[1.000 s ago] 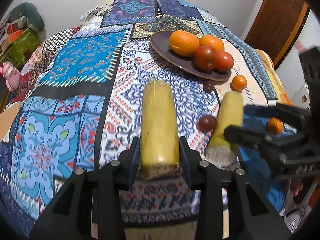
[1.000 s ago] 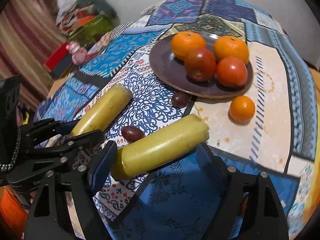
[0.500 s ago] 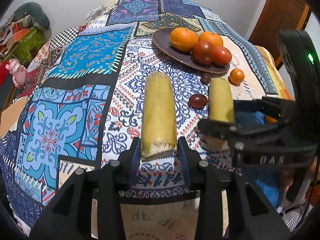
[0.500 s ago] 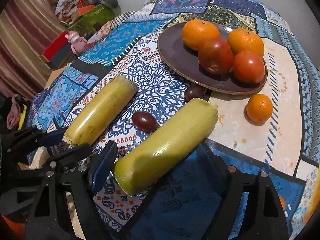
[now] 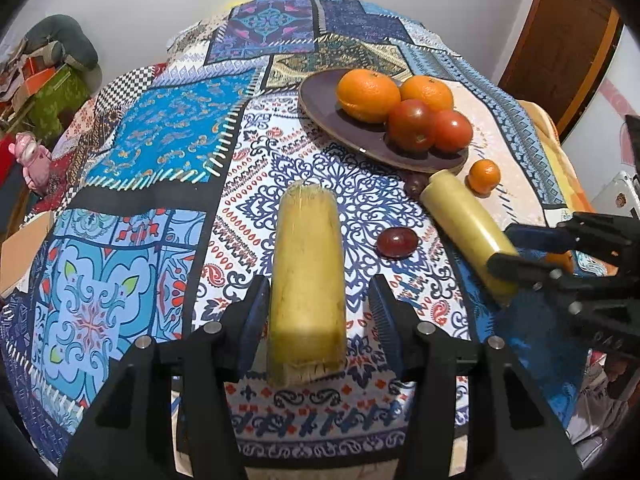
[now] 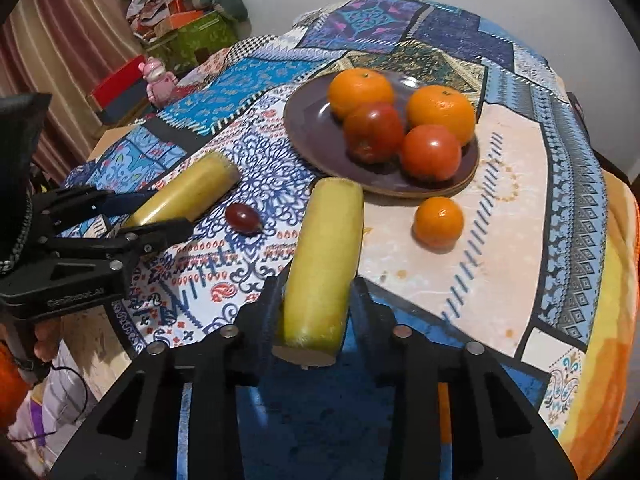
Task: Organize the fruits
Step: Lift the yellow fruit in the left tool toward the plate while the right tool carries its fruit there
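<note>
Two yellow cane pieces lie over the patterned tablecloth. My left gripper [image 5: 318, 312] stands open around the left cane piece [image 5: 307, 280], with a gap at the right pad. My right gripper [image 6: 316, 304] is shut on the right cane piece [image 6: 326, 256], whose far end reaches the rim of the purple plate [image 6: 308, 120]. The plate holds two oranges [image 6: 360, 90] and two tomatoes [image 6: 430, 152]. A small orange [image 6: 438, 222] and a dark plum [image 6: 242, 218] lie on the cloth. The left gripper also shows in the right wrist view [image 6: 132, 216].
A second dark plum [image 5: 414, 184] sits by the plate, half hidden by the right cane piece [image 5: 468, 228]. A pink toy [image 6: 158, 78], boxes and a curtain stand off the table's left side. A wooden door [image 5: 560, 60] is at the right.
My right gripper has closed on its cane piece and swung it to point at the plate. My left gripper's jaws have opened off the left piece.
</note>
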`<state>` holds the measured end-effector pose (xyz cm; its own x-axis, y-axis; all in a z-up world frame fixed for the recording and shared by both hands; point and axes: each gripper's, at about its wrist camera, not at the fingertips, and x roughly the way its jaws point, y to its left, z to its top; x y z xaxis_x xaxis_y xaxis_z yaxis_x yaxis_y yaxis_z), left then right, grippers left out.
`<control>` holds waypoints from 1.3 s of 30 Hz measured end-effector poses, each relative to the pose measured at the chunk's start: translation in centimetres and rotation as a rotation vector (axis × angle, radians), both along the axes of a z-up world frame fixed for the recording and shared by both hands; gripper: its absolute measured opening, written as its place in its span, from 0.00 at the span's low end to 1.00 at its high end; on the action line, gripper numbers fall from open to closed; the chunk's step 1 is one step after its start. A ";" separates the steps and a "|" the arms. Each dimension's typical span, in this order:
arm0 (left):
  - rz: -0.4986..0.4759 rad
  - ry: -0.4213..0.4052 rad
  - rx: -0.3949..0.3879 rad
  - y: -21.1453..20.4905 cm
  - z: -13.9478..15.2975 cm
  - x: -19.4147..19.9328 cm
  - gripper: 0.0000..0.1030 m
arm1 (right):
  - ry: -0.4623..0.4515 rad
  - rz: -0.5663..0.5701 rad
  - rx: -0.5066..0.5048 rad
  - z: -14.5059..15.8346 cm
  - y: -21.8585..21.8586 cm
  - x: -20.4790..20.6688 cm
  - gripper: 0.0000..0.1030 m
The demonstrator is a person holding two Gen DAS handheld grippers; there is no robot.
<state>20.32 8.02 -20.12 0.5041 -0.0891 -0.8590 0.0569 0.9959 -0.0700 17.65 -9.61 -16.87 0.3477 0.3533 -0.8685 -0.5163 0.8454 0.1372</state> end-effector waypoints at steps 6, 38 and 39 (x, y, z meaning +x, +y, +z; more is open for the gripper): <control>0.008 0.021 -0.015 0.3 -1.0 1.0 0.42 | -0.003 -0.012 0.004 -0.5 0.6 1.5 0.34; 0.044 -0.055 -0.032 0.0 3.4 1.0 0.37 | -0.106 -0.057 0.095 2.4 -1.9 1.8 0.33; 0.043 -0.061 -0.033 -0.1 3.7 1.3 0.37 | -0.114 -0.059 0.096 2.7 -2.0 1.9 0.33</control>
<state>21.57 7.96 -16.39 0.5592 -0.0939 -0.8237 0.0188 0.9947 -0.1006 19.55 -11.61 -14.15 0.4648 0.4087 -0.7855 -0.4831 0.8605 0.1618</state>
